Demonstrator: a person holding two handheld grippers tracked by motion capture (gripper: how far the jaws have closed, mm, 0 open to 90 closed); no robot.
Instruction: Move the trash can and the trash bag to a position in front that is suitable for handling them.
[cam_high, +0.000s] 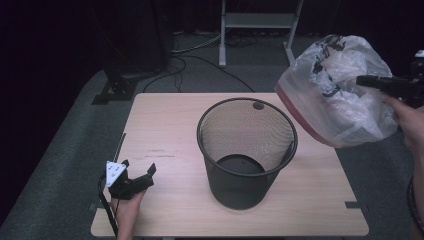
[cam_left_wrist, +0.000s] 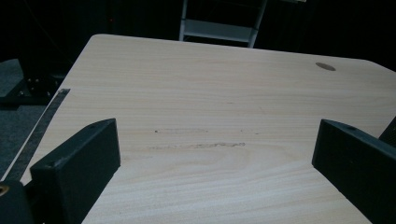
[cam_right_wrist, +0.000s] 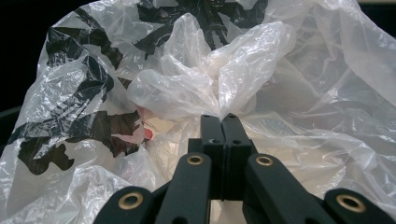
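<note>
My right gripper (cam_high: 361, 80) pinches a translucent crinkled plastic bag (cam_high: 335, 92) aloft, right of the black mesh wastebasket (cam_high: 246, 150); thin film could slip free. My left gripper (cam_high: 137, 172) rests unclenched near-left.

Left gripper (cam_high: 137, 176) jaws apart, right gripper (cam_right_wrist: 225, 116) jaws together.

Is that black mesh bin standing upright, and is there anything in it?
Upright and empty: the wire bin stands on its base on the table, mouth upward, with its bare dark bottom visible. The plastic bag hangs outside it.
</note>
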